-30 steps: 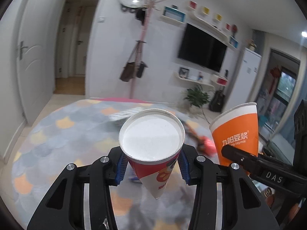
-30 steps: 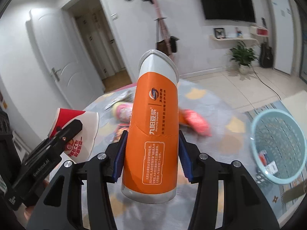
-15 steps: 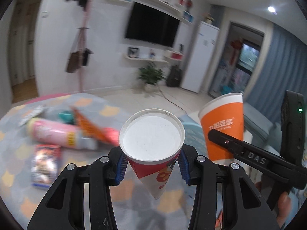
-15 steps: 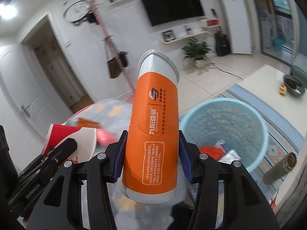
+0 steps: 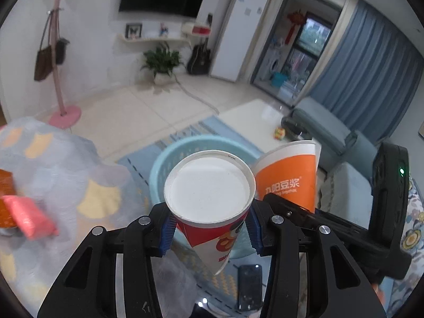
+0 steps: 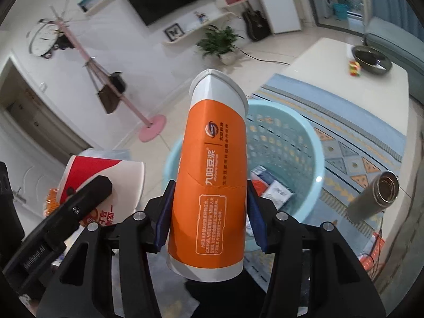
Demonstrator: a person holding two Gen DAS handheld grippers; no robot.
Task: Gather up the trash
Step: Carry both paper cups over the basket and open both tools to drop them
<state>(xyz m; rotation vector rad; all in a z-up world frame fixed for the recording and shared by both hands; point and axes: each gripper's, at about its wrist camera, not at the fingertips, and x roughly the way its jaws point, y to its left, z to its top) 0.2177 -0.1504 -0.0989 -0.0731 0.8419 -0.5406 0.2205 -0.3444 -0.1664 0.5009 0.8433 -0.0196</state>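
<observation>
Cups sit clamped: red cup [image 5: 212,212] in left claw [image 5: 209,228], orange cup [image 6: 212,185] in right claw [image 6: 209,225], above blue basket [image 6: 304,143] on patterned rug [image 6: 344,132]; tiled floor [image 5: 148,108], blue curtains [image 5: 371,61].

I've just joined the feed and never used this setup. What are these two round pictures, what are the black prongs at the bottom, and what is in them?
There is no robot arm here: a person carries a hand-held pair of tongs in each hand, and each has a wide-angle camera looking along its two fingers. One picture comes from the left tongs, the other from the right tongs. The left tongs grip a red and white paper cup, seen bottom-first. The right tongs grip a tall orange and white paper cup. Each picture also catches the other tongs from the side. Ahead on the floor rug stands a light blue plastic basket that already holds a few wrappers.
</observation>
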